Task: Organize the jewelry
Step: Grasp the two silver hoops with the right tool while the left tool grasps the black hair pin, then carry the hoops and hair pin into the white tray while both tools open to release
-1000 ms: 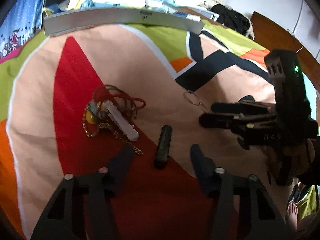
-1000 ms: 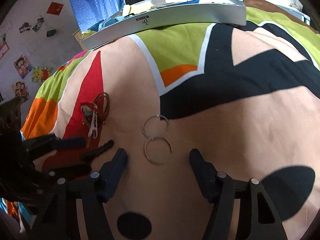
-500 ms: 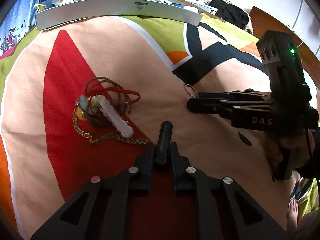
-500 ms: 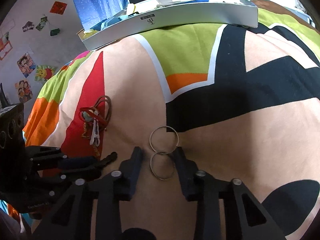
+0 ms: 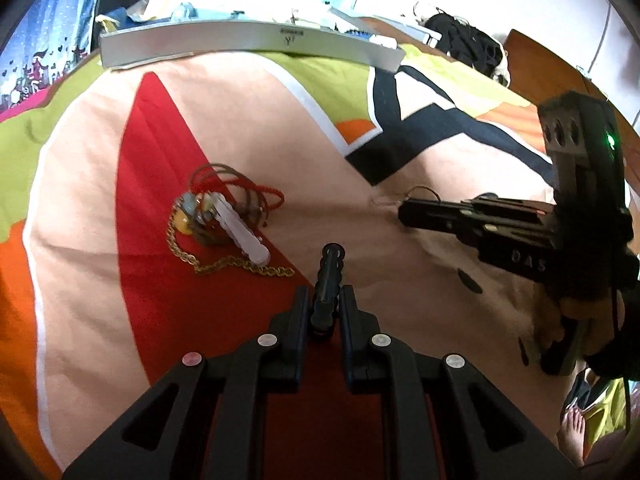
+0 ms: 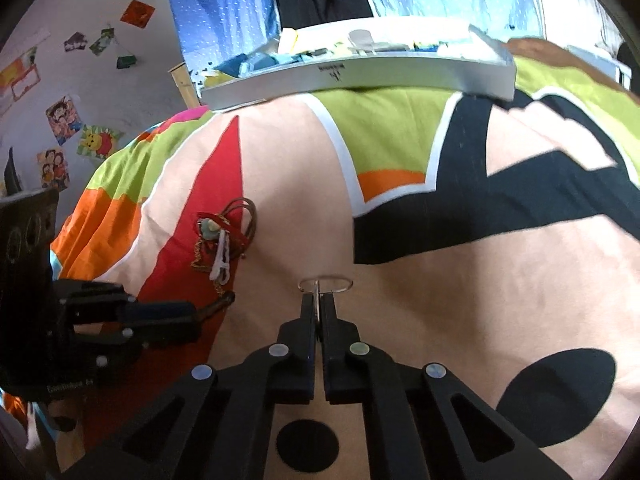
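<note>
My left gripper [image 5: 324, 304] closed on dark hair clip [image 5: 329, 276]; my right gripper [image 6: 319, 308] pinches hoop earrings [image 6: 326, 284]

Two wrist fisheyes, low over the patterned bedspread [image 5: 100, 280]

Each looked forward along its own fingers toward the grey tray [image 5: 248, 40] at the far edge — the left from the left, the right from the right — both sharing the jewelry pile [image 6: 222, 240].
</note>
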Demonstrator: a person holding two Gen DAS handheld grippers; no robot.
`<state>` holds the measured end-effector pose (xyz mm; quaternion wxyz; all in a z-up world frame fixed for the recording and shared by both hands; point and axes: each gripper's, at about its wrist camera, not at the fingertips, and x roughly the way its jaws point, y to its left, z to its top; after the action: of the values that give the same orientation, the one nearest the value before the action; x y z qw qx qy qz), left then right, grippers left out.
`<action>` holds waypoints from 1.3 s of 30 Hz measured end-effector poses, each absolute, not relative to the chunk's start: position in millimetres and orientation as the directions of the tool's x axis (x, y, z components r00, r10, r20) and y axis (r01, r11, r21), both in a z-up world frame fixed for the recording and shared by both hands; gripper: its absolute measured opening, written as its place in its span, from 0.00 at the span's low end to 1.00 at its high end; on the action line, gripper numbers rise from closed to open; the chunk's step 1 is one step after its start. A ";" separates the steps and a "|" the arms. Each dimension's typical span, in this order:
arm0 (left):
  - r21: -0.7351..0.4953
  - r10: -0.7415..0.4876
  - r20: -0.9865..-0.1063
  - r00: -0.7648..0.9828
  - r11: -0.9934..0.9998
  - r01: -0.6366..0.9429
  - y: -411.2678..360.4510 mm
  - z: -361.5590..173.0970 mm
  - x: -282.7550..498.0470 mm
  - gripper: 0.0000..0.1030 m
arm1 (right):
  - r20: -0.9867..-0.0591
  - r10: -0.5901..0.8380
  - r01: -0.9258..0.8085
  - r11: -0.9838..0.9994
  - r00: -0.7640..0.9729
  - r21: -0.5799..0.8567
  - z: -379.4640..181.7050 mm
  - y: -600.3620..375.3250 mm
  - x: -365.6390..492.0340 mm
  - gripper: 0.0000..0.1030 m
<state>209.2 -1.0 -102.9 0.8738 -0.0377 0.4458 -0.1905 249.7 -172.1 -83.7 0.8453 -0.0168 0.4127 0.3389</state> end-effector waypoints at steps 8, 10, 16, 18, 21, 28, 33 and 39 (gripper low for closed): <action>-0.215 -0.346 -0.716 0.606 0.936 0.280 5.1 -74.9 212.4 0.11 | -0.659 0.578 -0.615 0.758 0.481 0.216 -54.3 -170.9 243.8 0.03; -0.212 -0.339 -0.706 0.622 0.939 0.271 7.5 -67.3 217.8 0.11 | -0.645 0.585 -0.622 0.755 0.492 0.210 -44.3 -169.6 247.2 0.03; -0.213 -0.291 -0.668 0.684 0.957 0.199 26.6 -29.9 246.5 0.11 | -0.610 0.600 -0.648 0.740 0.518 0.178 -4.2 -163.9 268.2 0.03; -0.205 -0.270 -0.651 0.709 0.962 0.178 35.1 -14.5 257.1 0.11 | -0.597 0.607 -0.654 0.736 0.524 0.174 9.6 -163.5 277.7 0.03; -0.170 -0.225 -0.621 0.751 0.974 0.151 47.5 11.4 275.4 0.11 | -0.583 0.618 -0.659 0.731 0.528 0.178 31.6 -157.9 302.0 0.03; -0.153 -0.146 -0.631 0.762 0.986 0.063 84.7 49.6 342.9 0.11 | -0.614 0.621 -0.673 0.715 0.488 0.189 61.7 -125.6 381.2 0.03; -0.128 -0.114 -0.672 0.731 0.991 0.037 106.5 49.6 383.2 0.11 | -0.641 0.617 -0.693 0.698 0.457 0.178 60.4 -89.9 427.7 0.03; -0.095 -0.088 -0.703 0.706 0.995 0.029 116.3 17.6 414.6 0.11 | -0.647 0.609 -0.673 0.714 0.459 0.195 28.1 -66.7 459.6 0.03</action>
<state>414.6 116.3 17.6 0.9227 -0.0385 0.3823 -0.0315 459.6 -66.7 28.1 0.8530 -0.0444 0.3596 0.3757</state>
